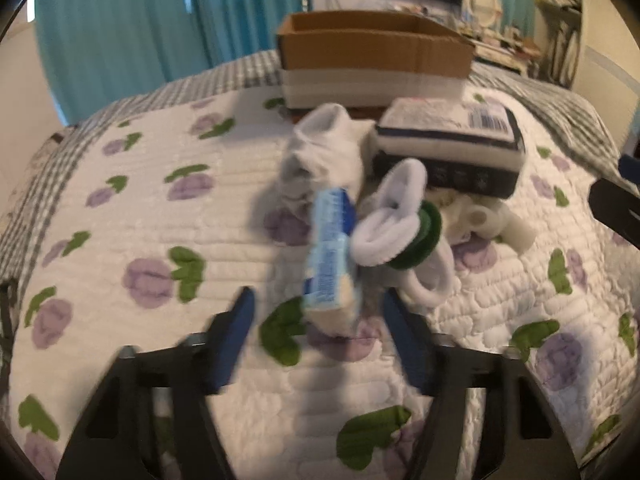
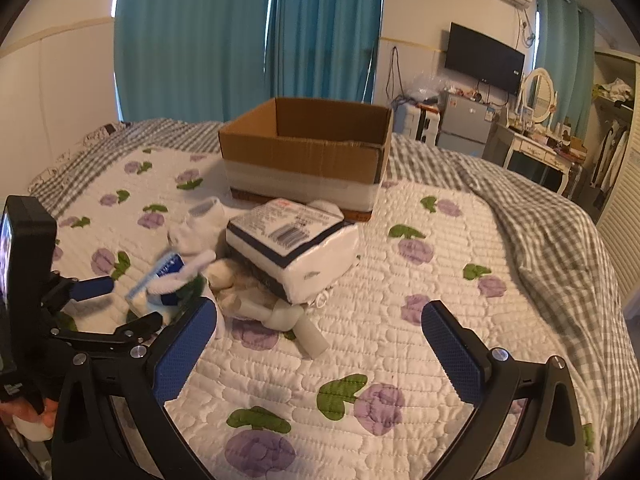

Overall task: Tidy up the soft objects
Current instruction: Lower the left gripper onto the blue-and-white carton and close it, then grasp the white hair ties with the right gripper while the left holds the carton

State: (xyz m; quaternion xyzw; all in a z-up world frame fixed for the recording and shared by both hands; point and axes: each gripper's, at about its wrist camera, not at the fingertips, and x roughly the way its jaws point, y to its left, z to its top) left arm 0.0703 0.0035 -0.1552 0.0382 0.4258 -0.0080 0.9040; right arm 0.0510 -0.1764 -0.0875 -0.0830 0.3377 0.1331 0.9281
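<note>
A pile of soft things lies on the flowered quilt (image 1: pixel 224 216): a white sock (image 1: pixel 320 148), a wrapped tissue pack (image 1: pixel 448 140), white hair ties (image 1: pixel 384 232) with a green one (image 1: pixel 424 236), a small blue tissue packet (image 1: pixel 328 256) and a white plush toy (image 1: pixel 492 224). My left gripper (image 1: pixel 316 336) is open, its fingers either side of the blue packet's near end. My right gripper (image 2: pixel 320 344) is open and empty over the quilt, right of the pile; the tissue pack (image 2: pixel 292 248) and plush toy (image 2: pixel 288 320) lie ahead of it.
An open cardboard box (image 2: pixel 304 152) stands on the bed behind the pile, also in the left wrist view (image 1: pixel 372 52). A grey checked blanket (image 2: pixel 540 232) covers the right side. Teal curtains, a TV, a dresser and a mirror line the far walls.
</note>
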